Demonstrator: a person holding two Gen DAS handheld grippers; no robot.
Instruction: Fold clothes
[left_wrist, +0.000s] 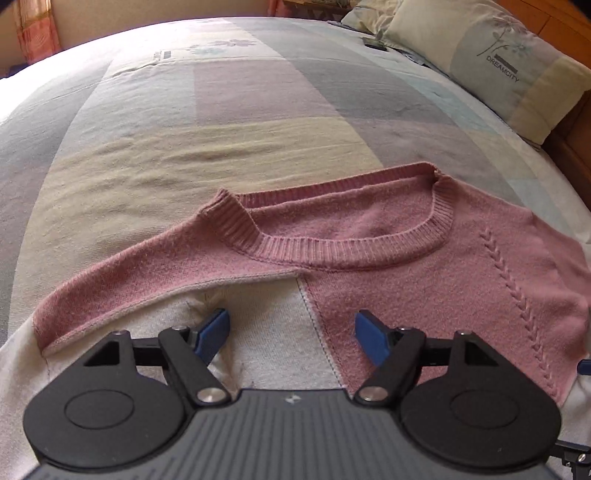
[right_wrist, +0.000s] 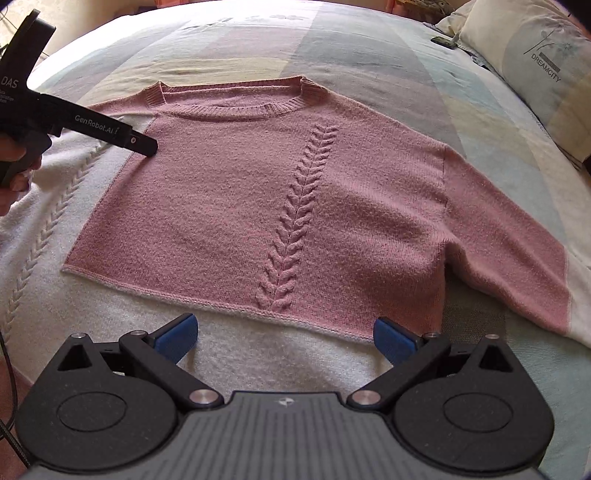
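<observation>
Soft daylight washes the bed (left_wrist: 258, 122) from its far edge, glaring white there; fisheye bends the edges, corners dark.

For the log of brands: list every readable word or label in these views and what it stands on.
"DREAMCITY": printed on the pillow, beneath a flower drawing.
"GenRobot.AI": on the arm of the left tool, seen from the right wrist view.
"DAS": on that tool's body; the smaller lines beneath are too blurred to read.
The sweater carries no text.

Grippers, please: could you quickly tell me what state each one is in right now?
Left gripper: open, holding nothing, over the sweater near its neckline.
Right gripper: open, holding nothing, over the sweater's lower white part.
</observation>
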